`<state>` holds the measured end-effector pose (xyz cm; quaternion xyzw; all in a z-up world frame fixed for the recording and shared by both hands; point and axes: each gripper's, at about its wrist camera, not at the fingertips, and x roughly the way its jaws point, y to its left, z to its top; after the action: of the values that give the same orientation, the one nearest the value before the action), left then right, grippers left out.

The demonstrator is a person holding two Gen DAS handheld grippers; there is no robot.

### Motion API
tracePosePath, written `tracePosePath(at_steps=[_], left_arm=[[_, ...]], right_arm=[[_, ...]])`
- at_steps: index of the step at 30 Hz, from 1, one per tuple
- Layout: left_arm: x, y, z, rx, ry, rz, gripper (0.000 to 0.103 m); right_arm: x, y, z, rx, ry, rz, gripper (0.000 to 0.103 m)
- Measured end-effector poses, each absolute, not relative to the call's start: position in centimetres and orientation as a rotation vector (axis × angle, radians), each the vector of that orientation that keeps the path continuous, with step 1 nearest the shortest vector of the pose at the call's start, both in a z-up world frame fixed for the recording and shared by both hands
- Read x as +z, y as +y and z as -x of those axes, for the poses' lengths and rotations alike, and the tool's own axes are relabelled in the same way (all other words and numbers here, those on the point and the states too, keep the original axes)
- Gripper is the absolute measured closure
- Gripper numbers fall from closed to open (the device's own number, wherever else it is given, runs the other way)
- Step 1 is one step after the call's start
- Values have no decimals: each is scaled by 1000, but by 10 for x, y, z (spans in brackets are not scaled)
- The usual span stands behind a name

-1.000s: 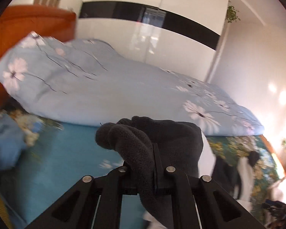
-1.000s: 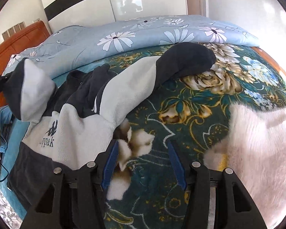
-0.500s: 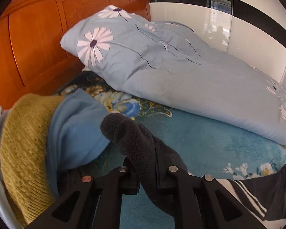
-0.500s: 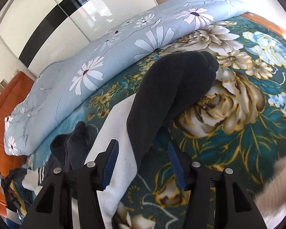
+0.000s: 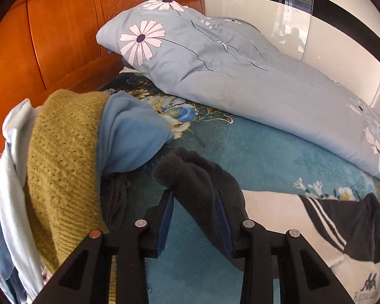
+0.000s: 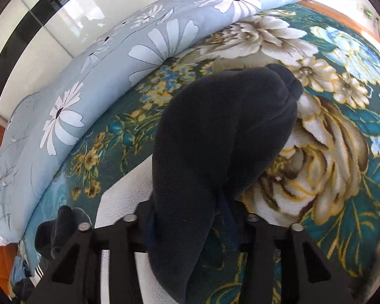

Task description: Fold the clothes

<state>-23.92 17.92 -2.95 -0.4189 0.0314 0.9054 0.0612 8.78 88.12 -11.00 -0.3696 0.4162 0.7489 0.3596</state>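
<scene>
A black-and-white fleece jacket lies on the bed, its white body (image 5: 278, 210) at the right in the left wrist view. One dark sleeve cuff (image 5: 190, 172) rests on the blue bed cover between the fingers of my left gripper (image 5: 193, 202). Its jaws are opening, and a gap shows beside the left pad. In the right wrist view the other dark sleeve (image 6: 228, 126) stretches over the floral cover. My right gripper (image 6: 190, 202) is closing, and its pads press on this sleeve near the white part (image 6: 124, 192).
A pile of clothes with a mustard knit sweater (image 5: 63, 164) and a blue garment (image 5: 129, 136) stands at the left by the wooden headboard (image 5: 50, 38). A pale blue daisy duvet (image 5: 240, 76) lies along the far side. A black striped garment (image 5: 342, 223) lies on the jacket.
My left gripper came down to the bed with the sleeve cuff and its jaws parted. My right gripper moved over the other dark sleeve and closed on it.
</scene>
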Motion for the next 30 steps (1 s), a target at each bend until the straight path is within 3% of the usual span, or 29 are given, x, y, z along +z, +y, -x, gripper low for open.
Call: tracePosePath(at_steps=[2, 9, 14, 17, 21, 26, 28, 29, 30], left_arm=[[-24, 180, 231, 2783, 189, 1224, 64], [-3, 185, 213, 2735, 154, 1126, 52], [-12, 205, 200, 2664, 178, 1131, 52], [-19, 218, 196, 2624, 195, 1150, 52], [-20, 237, 188, 2583, 228, 1147, 52], [-20, 255, 177, 2539, 250, 1141, 52], [-20, 259, 175, 2524, 254, 1143, 52], [-18, 262, 173, 2523, 266, 1136, 52], [-17, 265, 171, 2523, 277, 1130, 52]], right_arm=[[-94, 879, -90, 1952, 1055, 916, 95], [5, 849, -139, 2212, 789, 664, 95], [-49, 858, -194, 1970, 765, 872, 95], [-84, 873, -229, 1874, 945, 938, 95], [-84, 882, -244, 1907, 1115, 909, 93], [-78, 900, -239, 1933, 1303, 785, 81], [-78, 905, -244, 1898, 1366, 648, 86], [-71, 905, -240, 1907, 1341, 609, 95], [-61, 902, -233, 1925, 1295, 584, 95]])
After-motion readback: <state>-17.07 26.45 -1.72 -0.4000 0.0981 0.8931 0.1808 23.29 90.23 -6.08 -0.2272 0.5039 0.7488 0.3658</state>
